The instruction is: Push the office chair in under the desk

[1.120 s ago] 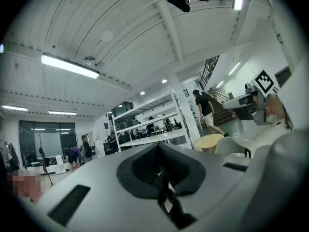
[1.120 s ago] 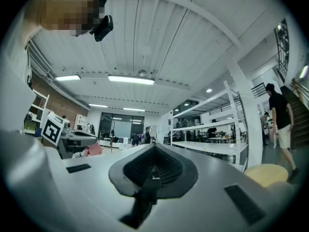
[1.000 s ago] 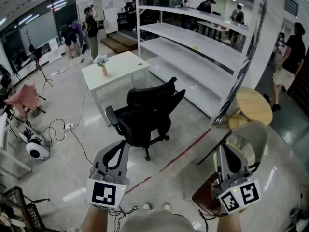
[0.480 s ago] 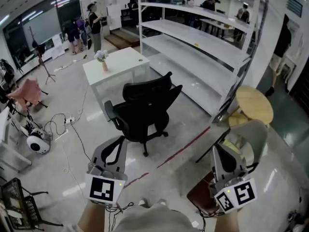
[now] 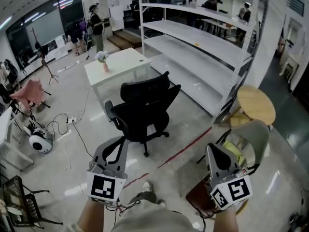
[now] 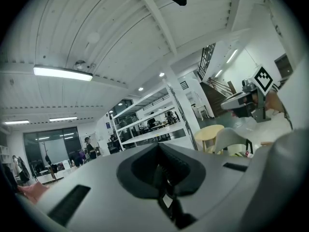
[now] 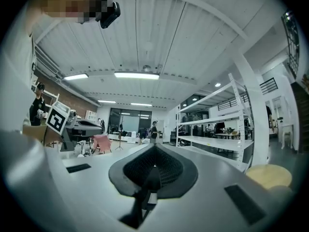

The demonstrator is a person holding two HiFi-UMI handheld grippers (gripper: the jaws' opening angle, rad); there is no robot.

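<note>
The black office chair [image 5: 142,112] stands on the pale floor, a little in front of the white desk [image 5: 120,64] and apart from it, its back turned toward me. My left gripper [image 5: 117,143] is held low at the left, short of the chair, shut and empty. My right gripper [image 5: 212,150] hovers at the right, well clear of the chair, also shut with nothing in it. In the left gripper view the jaws [image 6: 161,170] point up toward the ceiling, pressed together. The right gripper view shows its jaws [image 7: 152,170] closed the same way.
A small vase of flowers [image 5: 103,62] stands on the desk. A tall white shelving rack [image 5: 203,47] runs behind the chair. A round wooden table [image 5: 256,105] and a beige chair [image 5: 251,139] sit at the right. Cables and a white round device [image 5: 41,144] lie at the left. Several people stand far back.
The view has drifted slightly toward the chair, and a shoe now shows at the bottom. The right gripper has shifted a little left. Both grippers stay shut.
</note>
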